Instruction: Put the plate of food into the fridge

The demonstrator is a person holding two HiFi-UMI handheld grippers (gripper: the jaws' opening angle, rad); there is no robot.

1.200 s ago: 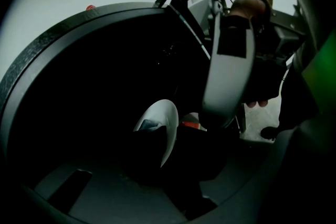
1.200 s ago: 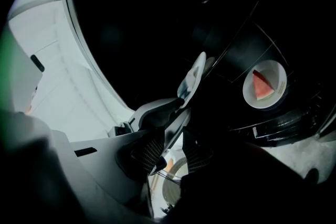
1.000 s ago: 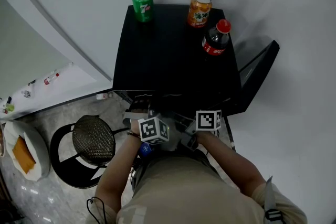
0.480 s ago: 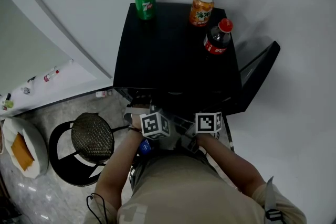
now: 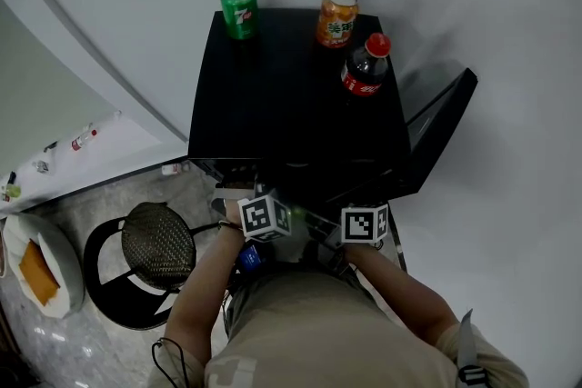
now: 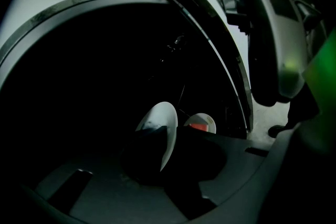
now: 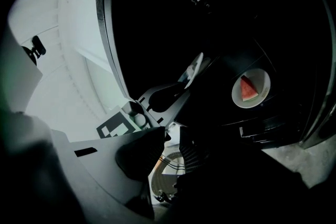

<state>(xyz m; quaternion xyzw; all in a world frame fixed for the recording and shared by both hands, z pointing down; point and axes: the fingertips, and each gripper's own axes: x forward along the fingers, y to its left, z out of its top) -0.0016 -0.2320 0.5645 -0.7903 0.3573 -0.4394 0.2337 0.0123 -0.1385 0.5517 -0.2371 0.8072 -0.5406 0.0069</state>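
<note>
In the left gripper view a white plate stands on edge between the jaws of my left gripper, which is shut on its rim inside the dark fridge. Beyond it lies a second white plate with a red watermelon slice. The right gripper view shows that watermelon plate flat on a shelf, with the held plate to its left. My right gripper hangs lower with its jaws slightly apart and nothing between them. From the head view, both marker cubes sit at the fridge's front.
The black fridge has its door swung open to the right. On its top stand a green can, an orange can and a cola bottle. A black stool stands at the left.
The left marker cube has crept a little toward the fridge opening and the right one has eased slightly back. The cans and bottle have not moved.
</note>
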